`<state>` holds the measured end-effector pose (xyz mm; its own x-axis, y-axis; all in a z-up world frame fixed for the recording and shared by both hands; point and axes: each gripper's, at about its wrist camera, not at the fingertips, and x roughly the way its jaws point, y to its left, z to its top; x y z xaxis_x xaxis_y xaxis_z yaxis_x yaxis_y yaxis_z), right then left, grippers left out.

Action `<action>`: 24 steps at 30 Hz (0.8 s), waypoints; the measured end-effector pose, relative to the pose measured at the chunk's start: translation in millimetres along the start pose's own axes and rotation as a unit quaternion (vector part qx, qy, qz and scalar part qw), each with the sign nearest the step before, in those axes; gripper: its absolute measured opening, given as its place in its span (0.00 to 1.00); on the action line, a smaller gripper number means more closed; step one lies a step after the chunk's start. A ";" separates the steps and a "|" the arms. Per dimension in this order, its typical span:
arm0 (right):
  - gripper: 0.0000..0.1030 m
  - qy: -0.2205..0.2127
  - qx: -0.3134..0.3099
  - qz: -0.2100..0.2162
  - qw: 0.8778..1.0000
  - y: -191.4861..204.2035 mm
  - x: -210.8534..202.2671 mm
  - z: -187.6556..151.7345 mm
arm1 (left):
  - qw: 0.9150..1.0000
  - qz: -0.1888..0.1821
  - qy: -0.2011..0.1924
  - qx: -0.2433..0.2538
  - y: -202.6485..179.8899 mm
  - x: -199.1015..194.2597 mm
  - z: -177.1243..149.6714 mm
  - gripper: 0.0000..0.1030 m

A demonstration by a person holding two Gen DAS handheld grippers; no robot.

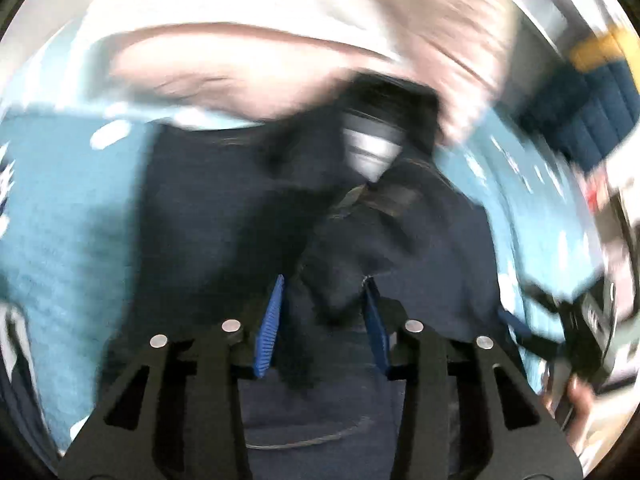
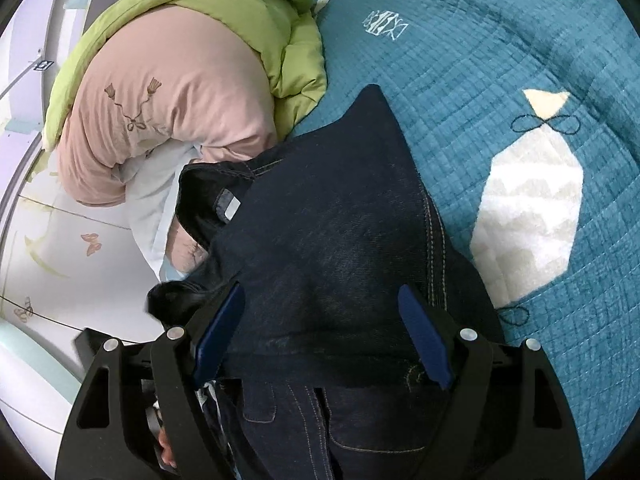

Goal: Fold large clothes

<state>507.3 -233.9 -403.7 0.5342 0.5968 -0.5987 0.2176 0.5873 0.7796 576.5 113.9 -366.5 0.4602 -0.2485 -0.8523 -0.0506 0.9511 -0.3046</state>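
Observation:
Dark denim jeans [image 2: 332,216] lie on a teal quilted bedspread [image 2: 500,40], waistband and a grey label [image 2: 229,205] toward the pillows. My right gripper [image 2: 322,290] hovers over the denim with its blue pads wide apart and nothing pinched; it is open. The left wrist view is motion-blurred. There my left gripper [image 1: 325,280] stands with its jaws partly closed around a raised fold of the jeans [image 1: 340,240]. The ribbed face of one of the pads [image 1: 271,320] still shows bare, so I read it as open.
A pink and green duvet [image 2: 172,92] is bundled at the head of the bed over a white pillow [image 2: 148,196]. White patches [image 2: 528,208] decorate the bedspread. A hand [image 1: 576,396] and dark gear show at the right edge of the left wrist view.

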 end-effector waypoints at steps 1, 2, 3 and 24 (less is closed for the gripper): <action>0.74 -0.001 0.000 -0.002 1.000 0.5 0.0 0.3 | 0.999 0.029 0.000 -0.021 18.1 1.4 5.0 0.39; 0.74 0.000 -0.001 -0.003 1.000 1.3 0.4 0.6 | 0.998 0.048 0.008 -0.043 37.6 3.9 8.2 0.40; 0.74 -0.001 -0.004 -0.007 1.000 2.7 0.6 0.8 | 0.995 0.053 0.022 -0.077 60.6 7.4 10.4 0.40; 0.74 0.015 -0.072 -0.086 0.994 1.1 55.6 97.0 | 0.993 0.008 0.060 -0.103 102.8 68.9 77.5 0.68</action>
<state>616.5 -253.1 -418.3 0.4737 0.4961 -0.7277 0.1829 0.7528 0.6323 671.6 208.7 -423.6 0.3490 -0.2651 -0.8989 -0.2423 0.9010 -0.3598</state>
